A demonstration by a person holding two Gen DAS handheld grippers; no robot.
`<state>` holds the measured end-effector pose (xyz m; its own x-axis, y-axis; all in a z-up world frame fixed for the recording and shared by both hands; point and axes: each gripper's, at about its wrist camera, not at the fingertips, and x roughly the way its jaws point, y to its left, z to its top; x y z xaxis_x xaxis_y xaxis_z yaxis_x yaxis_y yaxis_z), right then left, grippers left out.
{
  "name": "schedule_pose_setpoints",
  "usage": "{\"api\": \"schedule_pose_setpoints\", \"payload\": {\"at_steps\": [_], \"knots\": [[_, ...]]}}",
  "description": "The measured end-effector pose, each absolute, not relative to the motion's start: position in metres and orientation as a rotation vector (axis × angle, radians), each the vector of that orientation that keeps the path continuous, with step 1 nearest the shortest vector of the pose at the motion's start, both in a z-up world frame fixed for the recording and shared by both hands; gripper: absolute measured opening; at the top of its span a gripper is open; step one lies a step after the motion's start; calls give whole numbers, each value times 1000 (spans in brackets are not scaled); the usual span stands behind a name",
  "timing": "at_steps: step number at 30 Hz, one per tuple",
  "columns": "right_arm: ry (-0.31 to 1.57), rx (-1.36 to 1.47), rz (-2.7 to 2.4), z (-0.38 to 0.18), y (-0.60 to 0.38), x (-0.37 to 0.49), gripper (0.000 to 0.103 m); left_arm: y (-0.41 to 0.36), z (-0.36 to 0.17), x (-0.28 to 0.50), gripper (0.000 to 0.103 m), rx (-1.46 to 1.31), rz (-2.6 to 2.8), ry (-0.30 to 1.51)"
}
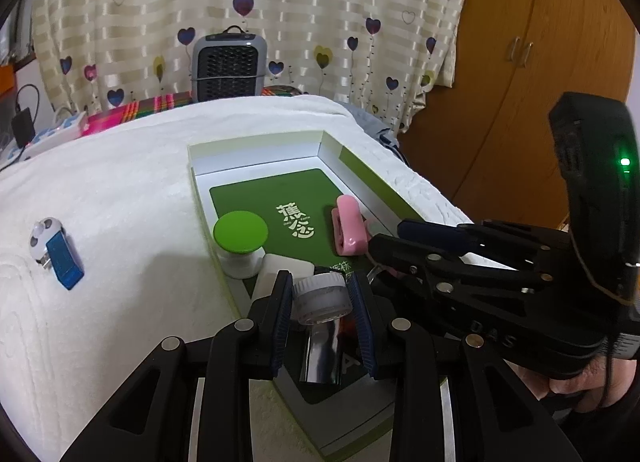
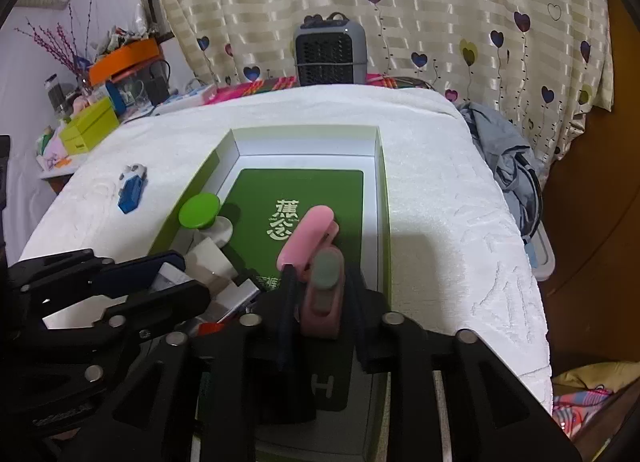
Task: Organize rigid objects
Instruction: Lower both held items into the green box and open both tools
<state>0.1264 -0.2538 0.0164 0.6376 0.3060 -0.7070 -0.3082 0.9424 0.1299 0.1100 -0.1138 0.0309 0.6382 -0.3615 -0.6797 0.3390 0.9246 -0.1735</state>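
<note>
A green and white shallow box (image 1: pixel 256 150) lies on a white towel; it also shows in the right wrist view (image 2: pixel 304 138). Inside are a green-capped white knob (image 1: pixel 240 232), a white block (image 1: pixel 280 274) and a pink stapler-like clip (image 1: pixel 347 228). My left gripper (image 1: pixel 322 302) is shut on a small silver bottle with a grey cap (image 1: pixel 320 298) over the box's near end. My right gripper (image 2: pixel 320 294) is shut on a pink object with a grey-green top (image 2: pixel 325 294) above the box, beside the pink clip (image 2: pixel 308 234).
A blue and white USB-like gadget (image 1: pixel 58 252) lies on the towel left of the box, also in the right wrist view (image 2: pixel 132 186). A grey heater (image 1: pixel 229 66) stands behind. A cluttered side table (image 2: pixel 92 118) is at left, a wooden wardrobe (image 1: pixel 540 62) at right.
</note>
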Motion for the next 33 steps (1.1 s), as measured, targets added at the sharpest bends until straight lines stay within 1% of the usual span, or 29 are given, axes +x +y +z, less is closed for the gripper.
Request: {"api": "schedule_pose_setpoints", "payload": {"at_steps": [4,20,33], "knots": [[780,8,344,22,-257,122,35,-117,34,116,28,-33,-395,771],[762,66,353,26,-270,119,35,-126,35,128,29,-46,-389,732],[755,52,337,33,-272,112,35,-103,39,118,29,-84,-336,745]]}}
